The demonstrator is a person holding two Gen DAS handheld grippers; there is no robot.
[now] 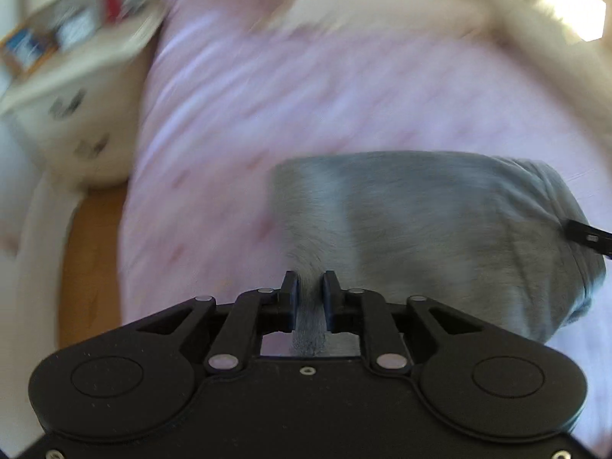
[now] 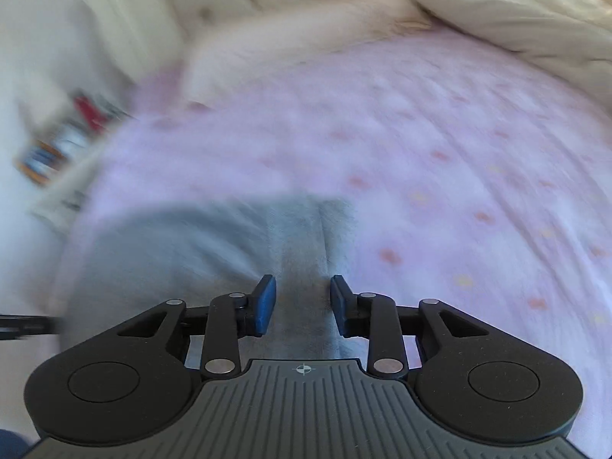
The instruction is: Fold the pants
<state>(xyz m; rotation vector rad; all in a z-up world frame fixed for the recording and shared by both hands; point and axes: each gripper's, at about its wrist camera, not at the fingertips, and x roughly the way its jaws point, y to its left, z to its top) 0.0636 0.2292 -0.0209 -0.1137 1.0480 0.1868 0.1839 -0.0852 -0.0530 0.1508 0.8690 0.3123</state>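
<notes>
- Grey pants [image 1: 420, 222] are lying folded on the pink dotted bedsheet [image 1: 306, 95].
- Left gripper [image 1: 310, 294] is pinching a fold of the pants between narrow jaws.
- Right gripper [image 2: 303, 302] is hovering above the pants with fingers apart, gripping nothing.

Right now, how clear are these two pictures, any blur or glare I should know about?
Left wrist view: motion blur smears the pink bedsheet and shelf, glare burns out the top right corner, only the left gripper is sharp. Right wrist view: grey pants smeared, right gripper crisp, fisheye bends the bed.
</notes>
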